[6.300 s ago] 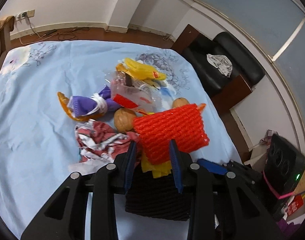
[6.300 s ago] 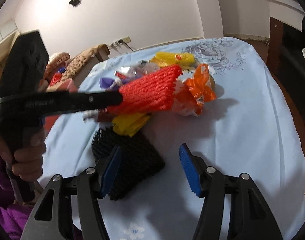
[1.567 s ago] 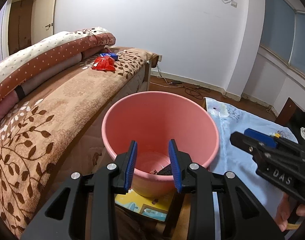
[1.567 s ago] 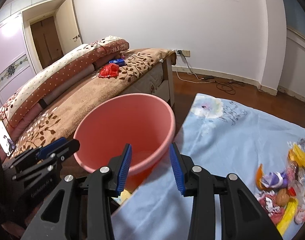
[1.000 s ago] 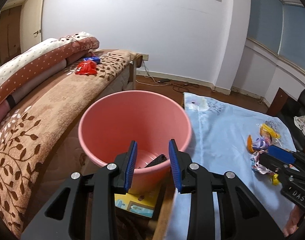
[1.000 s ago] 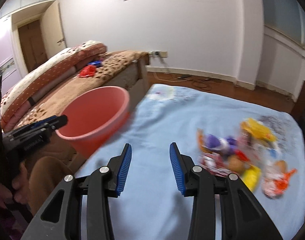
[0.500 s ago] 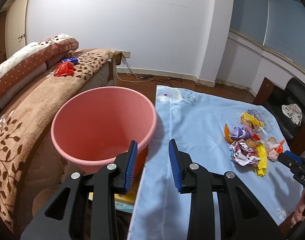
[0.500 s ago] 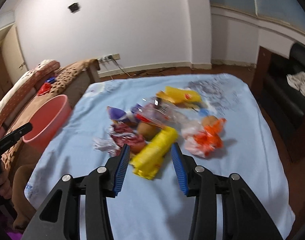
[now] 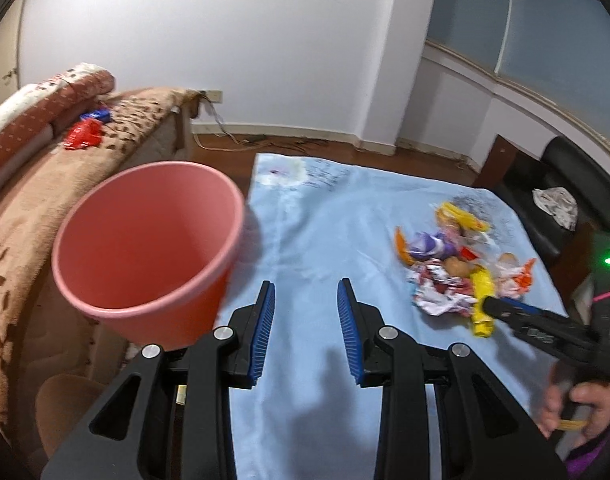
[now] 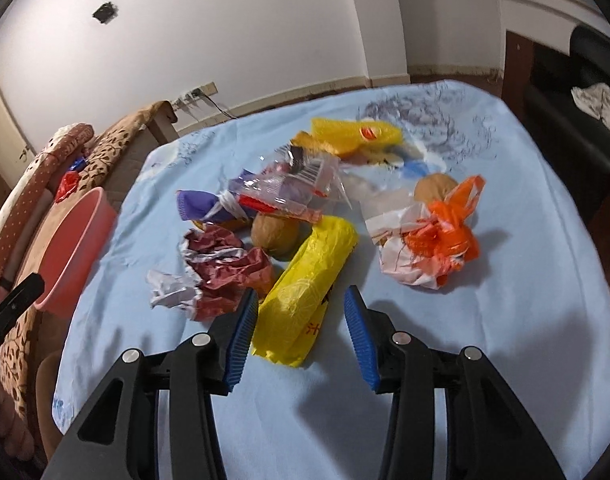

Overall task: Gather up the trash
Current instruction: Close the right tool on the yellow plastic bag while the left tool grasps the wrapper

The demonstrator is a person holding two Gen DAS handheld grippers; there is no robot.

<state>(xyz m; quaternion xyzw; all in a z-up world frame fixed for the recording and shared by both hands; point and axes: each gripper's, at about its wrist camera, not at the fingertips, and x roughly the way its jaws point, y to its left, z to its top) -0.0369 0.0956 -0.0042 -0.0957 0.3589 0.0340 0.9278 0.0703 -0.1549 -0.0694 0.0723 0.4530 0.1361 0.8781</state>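
Observation:
A pile of trash lies on the blue cloth (image 10: pixel 505 320): a yellow bag (image 10: pixel 309 284), a crumpled red-and-white wrapper (image 10: pixel 221 272), an orange-and-white bag (image 10: pixel 433 248), a clear wrapper (image 10: pixel 289 188) and a purple wrapper (image 10: pixel 197 204). My right gripper (image 10: pixel 301 316) is open and empty, its jaws on either side of the yellow bag's near end. My left gripper (image 9: pixel 307 320) is open and empty above the cloth, beside the pink bucket (image 9: pixel 153 248). The trash pile (image 9: pixel 457 272) lies at the right in the left wrist view.
A bed with a brown leaf-pattern blanket (image 9: pixel 33 184) stands left of the bucket. Two walnuts (image 10: pixel 275 236) lie in the pile. A black chair with a rag (image 9: pixel 557 200) stands at the far right. The bucket (image 10: pixel 73 248) stands off the cloth's left edge.
My left gripper has swung right, from over the bucket to over the cloth. My right gripper has moved closer to the pile and now straddles the yellow bag.

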